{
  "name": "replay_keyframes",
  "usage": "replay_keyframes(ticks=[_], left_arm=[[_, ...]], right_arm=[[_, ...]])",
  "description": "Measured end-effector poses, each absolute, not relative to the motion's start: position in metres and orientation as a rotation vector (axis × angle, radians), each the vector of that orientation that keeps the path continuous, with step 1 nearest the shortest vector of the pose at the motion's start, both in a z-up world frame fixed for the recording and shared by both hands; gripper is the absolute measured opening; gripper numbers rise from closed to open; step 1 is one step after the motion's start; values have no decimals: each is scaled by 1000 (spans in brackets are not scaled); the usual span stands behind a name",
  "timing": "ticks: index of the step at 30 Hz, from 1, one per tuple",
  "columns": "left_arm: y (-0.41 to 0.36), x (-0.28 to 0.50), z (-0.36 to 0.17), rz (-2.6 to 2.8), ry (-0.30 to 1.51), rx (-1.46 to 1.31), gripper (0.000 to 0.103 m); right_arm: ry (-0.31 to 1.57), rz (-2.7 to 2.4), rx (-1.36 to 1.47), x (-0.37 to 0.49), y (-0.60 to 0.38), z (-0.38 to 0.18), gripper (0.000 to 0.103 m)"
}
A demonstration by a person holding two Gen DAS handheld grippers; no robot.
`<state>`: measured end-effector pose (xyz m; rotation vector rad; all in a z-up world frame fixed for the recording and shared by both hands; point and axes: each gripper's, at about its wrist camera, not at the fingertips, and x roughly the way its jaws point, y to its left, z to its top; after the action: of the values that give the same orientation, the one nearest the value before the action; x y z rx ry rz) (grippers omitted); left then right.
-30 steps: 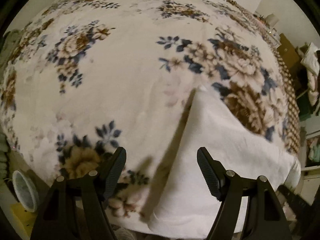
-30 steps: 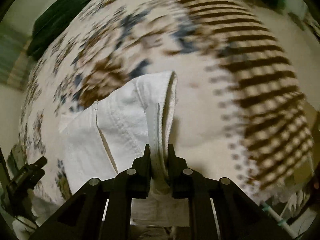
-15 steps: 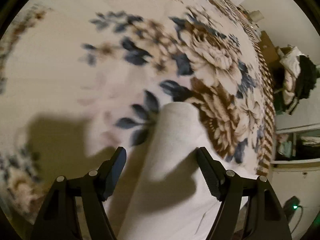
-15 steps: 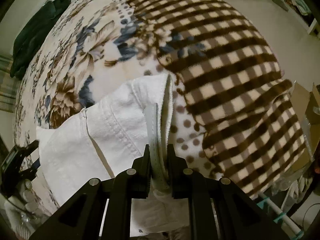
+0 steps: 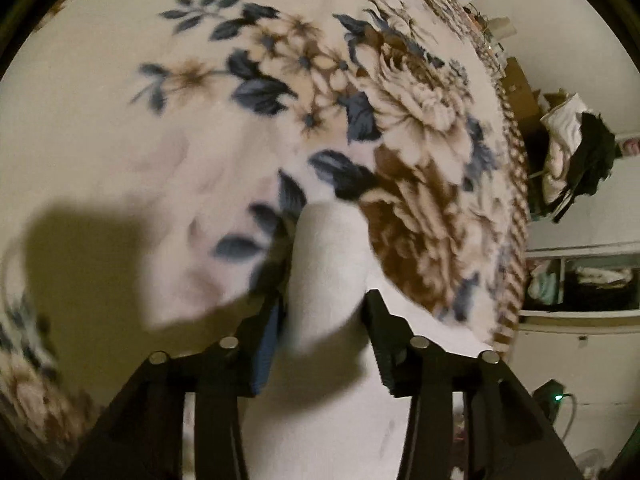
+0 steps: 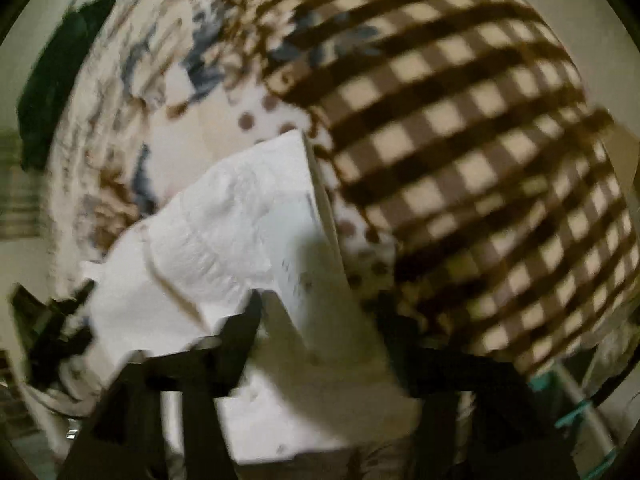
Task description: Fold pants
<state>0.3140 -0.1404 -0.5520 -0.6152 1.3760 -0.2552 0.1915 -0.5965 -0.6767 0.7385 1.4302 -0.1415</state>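
White pants lie on a floral blanket (image 5: 160,140) on a bed. In the left wrist view a rounded fold of the pants (image 5: 328,248) sticks up between the jaws of my left gripper (image 5: 326,320). Those jaws are closing, and the pads stand close against the fold's sides without squeezing it. In the right wrist view the waistband end of the pants (image 6: 240,216) lies at the blanket's brown checked border (image 6: 460,140). My right gripper (image 6: 316,312) is opening, and the band lies loose between its spread fingers. That view is blurred.
The bed's edge runs along the checked border on the right. Beyond it stand a pile of clothes (image 5: 572,148) and low shelves (image 5: 580,276). A dark green garment (image 6: 52,92) lies at the bed's far left.
My right gripper, clamped on the waistband before, has spread its jaws and let it go. My left gripper has come down over the fold and narrowed its jaws around it.
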Motion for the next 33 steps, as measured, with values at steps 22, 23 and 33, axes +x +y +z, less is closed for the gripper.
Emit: replay_keyframes(ticks=[22,23,33], left_arm=[[-144,233,-568,-271,1447,-591,35],[-142,233,-567,-269,1454,-620,38],[-149,221,-576,-338,1440,-719,82]], right_arm=[[1400,-230,1132,115,-576,-717,31],[1384,-200,1161,114,-576,-716,34],[1293,-2,1445,94,-525,-762,76]])
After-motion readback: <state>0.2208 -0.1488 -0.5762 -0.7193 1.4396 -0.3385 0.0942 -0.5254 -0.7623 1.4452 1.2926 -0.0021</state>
